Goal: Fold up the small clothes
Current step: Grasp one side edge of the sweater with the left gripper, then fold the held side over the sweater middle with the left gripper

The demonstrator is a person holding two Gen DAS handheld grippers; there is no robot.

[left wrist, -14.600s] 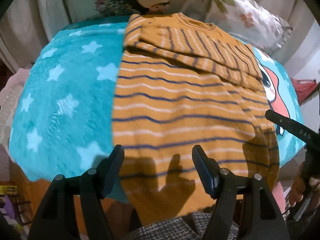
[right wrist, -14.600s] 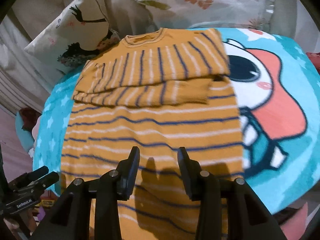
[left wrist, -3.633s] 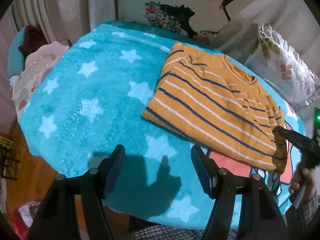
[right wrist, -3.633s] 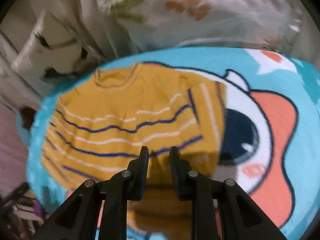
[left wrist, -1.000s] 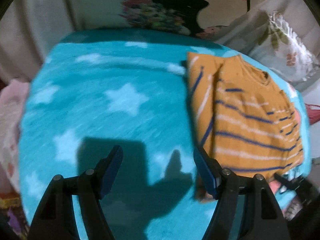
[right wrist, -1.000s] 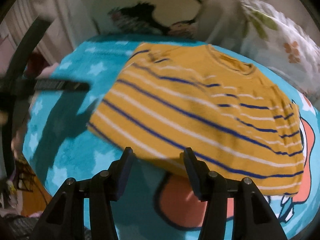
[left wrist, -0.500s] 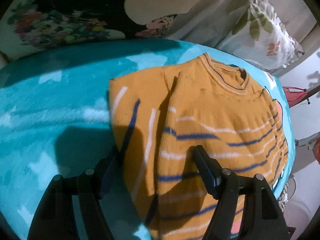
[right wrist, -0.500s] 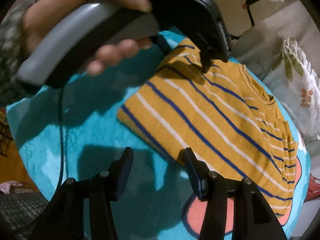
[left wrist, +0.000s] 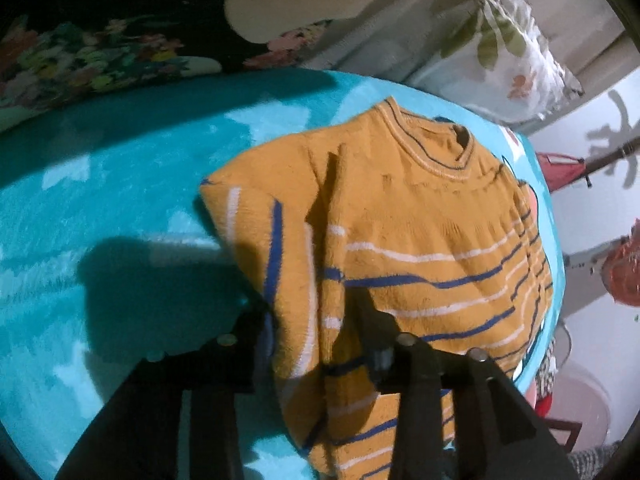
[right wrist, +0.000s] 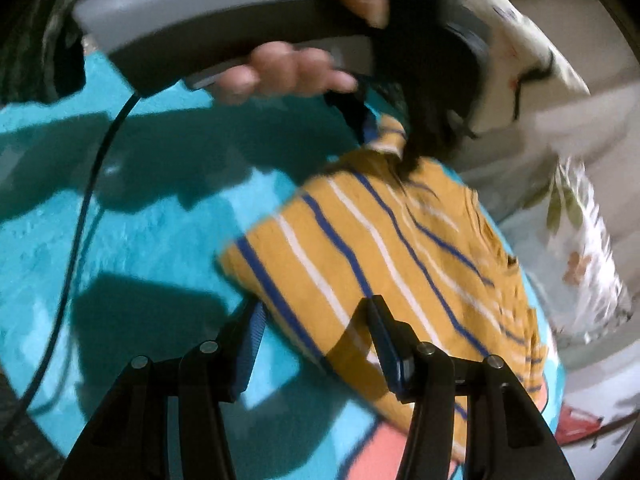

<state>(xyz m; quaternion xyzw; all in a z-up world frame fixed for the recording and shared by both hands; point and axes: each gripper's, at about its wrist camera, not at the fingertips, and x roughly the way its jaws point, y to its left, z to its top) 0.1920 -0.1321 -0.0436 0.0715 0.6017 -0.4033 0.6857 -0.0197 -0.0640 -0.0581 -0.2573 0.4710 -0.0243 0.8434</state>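
Observation:
A folded mustard sweater [left wrist: 420, 240] with blue and white stripes lies on a turquoise star blanket [left wrist: 120, 184]. My left gripper [left wrist: 316, 320] has its fingers around the sweater's left edge, with a bunch of fabric between them and lifted. In the right wrist view the left gripper [right wrist: 384, 132] pinches the far corner of the sweater [right wrist: 380, 248]. My right gripper [right wrist: 312, 320] is open, its fingers straddling the sweater's near left corner, just above the blanket [right wrist: 152, 232].
Printed pillows [left wrist: 492, 48] lean behind the blanket. A cable [right wrist: 80, 216] hangs from the left handle across the blanket. The blanket's cartoon face patch [right wrist: 384, 452] lies under the sweater's near edge. A red object [left wrist: 560, 168] sits beyond the bed at right.
My left gripper has moved onto the sweater's left edge and closed on it, lifting the fabric. My right gripper has moved in over the near left corner.

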